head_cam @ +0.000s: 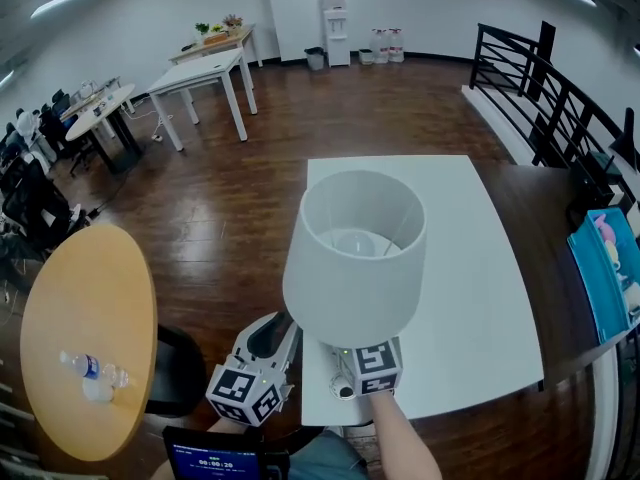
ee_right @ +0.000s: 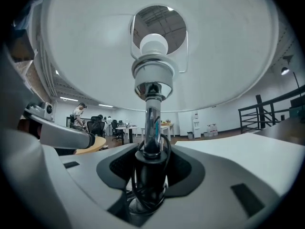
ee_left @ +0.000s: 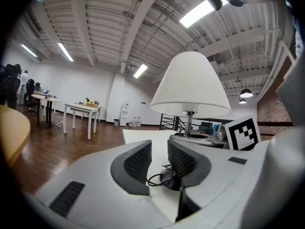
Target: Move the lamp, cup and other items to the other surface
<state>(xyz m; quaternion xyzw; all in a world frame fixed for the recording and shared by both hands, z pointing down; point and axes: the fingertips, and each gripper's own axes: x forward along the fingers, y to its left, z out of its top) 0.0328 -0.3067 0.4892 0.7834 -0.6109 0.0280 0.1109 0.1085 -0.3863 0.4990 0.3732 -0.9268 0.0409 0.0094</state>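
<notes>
A lamp [head_cam: 355,258] with a wide white shade stands over the near edge of the white table [head_cam: 470,268]. My right gripper [head_cam: 365,365] is under the shade, shut on the lamp's black lower stem [ee_right: 151,175], round which the black cord is wound; the chrome stem and bulb rise above it. Just left of the lamp, off the table's near left corner, is my left gripper [head_cam: 283,326]. In the left gripper view its jaws [ee_left: 158,163] stand a little apart, holding nothing, with a loop of black cord [ee_left: 159,178] beyond them and the lamp [ee_left: 190,85] ahead. No cup is visible.
A round wooden table [head_cam: 85,328] with a water bottle [head_cam: 95,370] stands at the left, a black seat [head_cam: 178,368] beside it. A dark counter [head_cam: 545,228] with a blue box [head_cam: 610,268] and a black railing [head_cam: 560,98] lie to the right. Desks stand far back.
</notes>
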